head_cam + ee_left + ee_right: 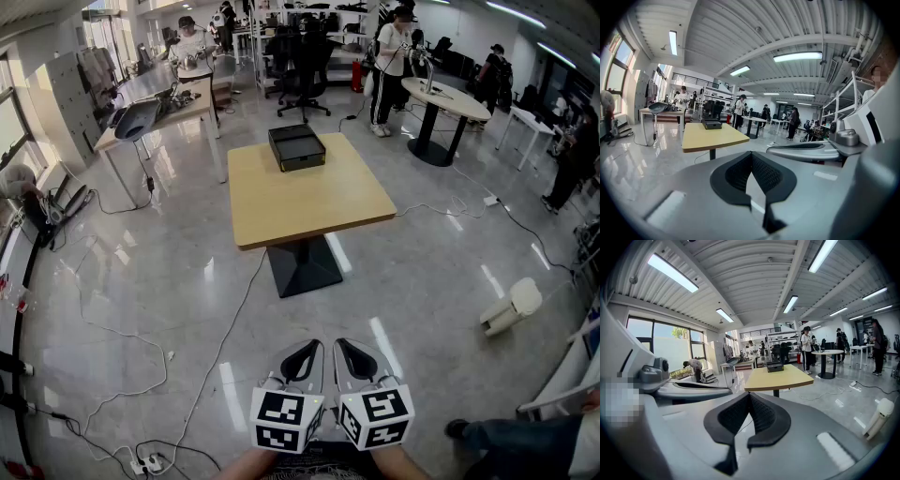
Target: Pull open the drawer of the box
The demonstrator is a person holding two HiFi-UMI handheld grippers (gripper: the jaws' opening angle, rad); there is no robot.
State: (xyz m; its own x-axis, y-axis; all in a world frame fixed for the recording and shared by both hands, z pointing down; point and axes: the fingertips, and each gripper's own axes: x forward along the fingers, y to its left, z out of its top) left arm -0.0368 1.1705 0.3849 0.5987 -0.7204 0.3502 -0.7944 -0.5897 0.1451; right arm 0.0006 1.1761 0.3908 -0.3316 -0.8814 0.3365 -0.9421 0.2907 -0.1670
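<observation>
A black box (296,147) with a drawer front stands near the far edge of a square wooden table (309,202). The box (711,124) also shows small and far off in the left gripper view, and the box (775,366) likewise in the right gripper view. My left gripper (307,349) and right gripper (349,347) hang side by side low in the head view, well short of the table. Both are shut with nothing between the jaws; the left gripper (751,154) and right gripper (749,394) show their tips meeting.
Cables trail over the glossy floor (169,309) to a power strip (150,461). A white device (511,307) lies on the floor at the right. Behind the table are an office chair (305,66), a round table (445,98), a desk (155,108) and several people.
</observation>
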